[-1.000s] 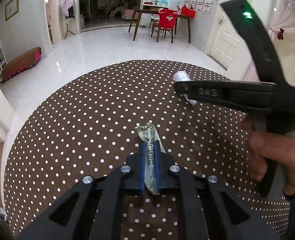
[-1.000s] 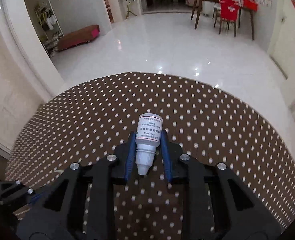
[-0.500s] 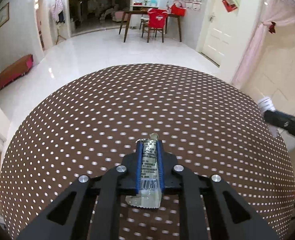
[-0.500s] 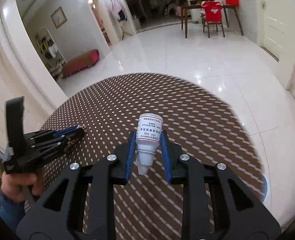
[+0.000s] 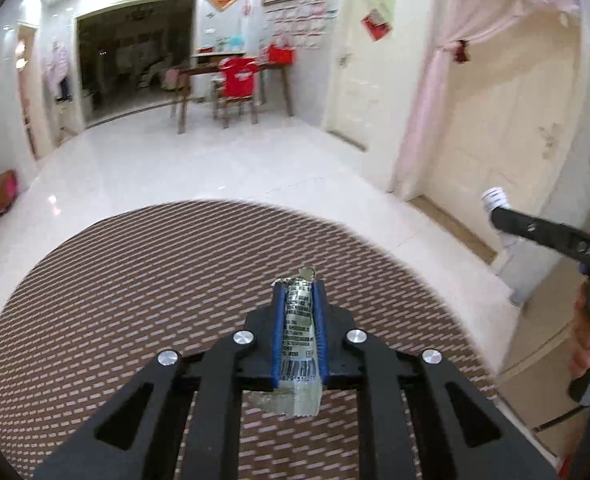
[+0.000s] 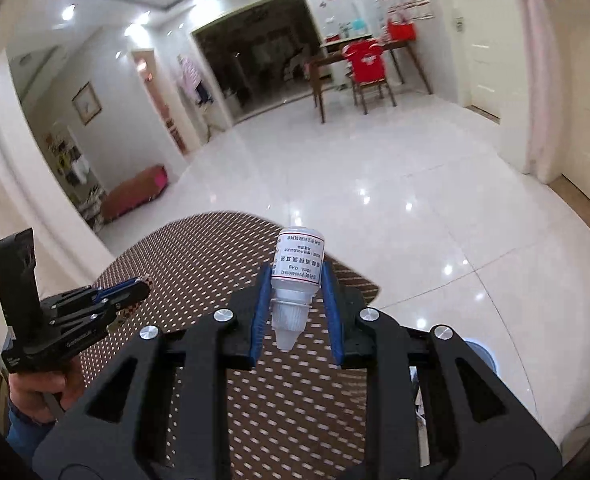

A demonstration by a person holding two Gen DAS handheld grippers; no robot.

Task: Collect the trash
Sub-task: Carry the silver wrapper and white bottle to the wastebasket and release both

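- Left wrist view: left gripper (image 5: 299,334) is clamping a flattened printed wrapper (image 5: 299,336) between nearly closed blue pads, above the dotted table (image 5: 135,280).
- Wrapper's long axis is running 12 to 6 o'clock, crumpled end pointing to 12.
- Right wrist view: right gripper (image 6: 296,312) is pinching a small white bottle (image 6: 297,276), partly closed; nozzle pointing to 6, base to 12.
- Likely carrying both to a bin; keeping both grips firm and level is advisable, since the bottle's taper could be slipping.

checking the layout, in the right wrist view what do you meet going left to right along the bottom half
Black left gripper in a hand → brown dotted round table → small white plastic dropper bottle in the right gripper → glossy white floor
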